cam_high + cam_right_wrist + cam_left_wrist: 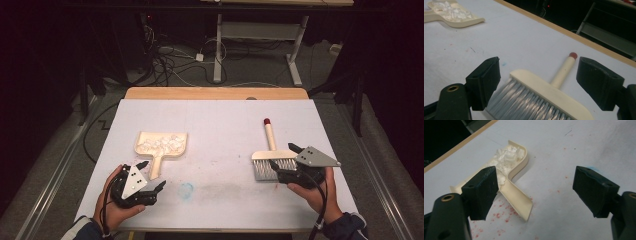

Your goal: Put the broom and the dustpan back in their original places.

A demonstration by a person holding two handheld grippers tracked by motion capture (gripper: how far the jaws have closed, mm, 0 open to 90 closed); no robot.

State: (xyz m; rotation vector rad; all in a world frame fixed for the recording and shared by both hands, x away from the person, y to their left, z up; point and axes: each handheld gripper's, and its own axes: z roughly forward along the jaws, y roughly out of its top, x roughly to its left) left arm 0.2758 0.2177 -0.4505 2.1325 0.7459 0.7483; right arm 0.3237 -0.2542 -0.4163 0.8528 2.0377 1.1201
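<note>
- The dustpan [161,145] lies flat on the left half of the white table [220,120], its tray loaded with white scraps [161,143] and its handle pointing toward the near edge.
- The left gripper [151,176] sits just near of that handle, jaws spread wide and holding nothing; in the left gripper view the handle [517,197] runs up between the two pads [484,192], closer to the left one, with no contact that I can see.
- The brush [270,159] lies on the right half of the table, well apart from the dustpan, bristles toward the near side and its red-tipped handle [269,134] pointing far.
- The right gripper [284,162] rests at the right, near corner of the brush head, jaws also wide open and empty; the right gripper view shows the cream head [549,98] and grey bristles [524,105] lying between its pads.
- A faint blue smudge [185,190] and scattered red specks mark the table between the two tools.
- Judged from this, the sweeping looks finished, since the scraps sit in the tray and the bare table shows no loose white pieces; both tools lie free.
- If the dustpan is to be emptied next, the left gripper must centre on the handle, close firmly, and lift level so the scraps do not slide out of the open far lip.
</note>
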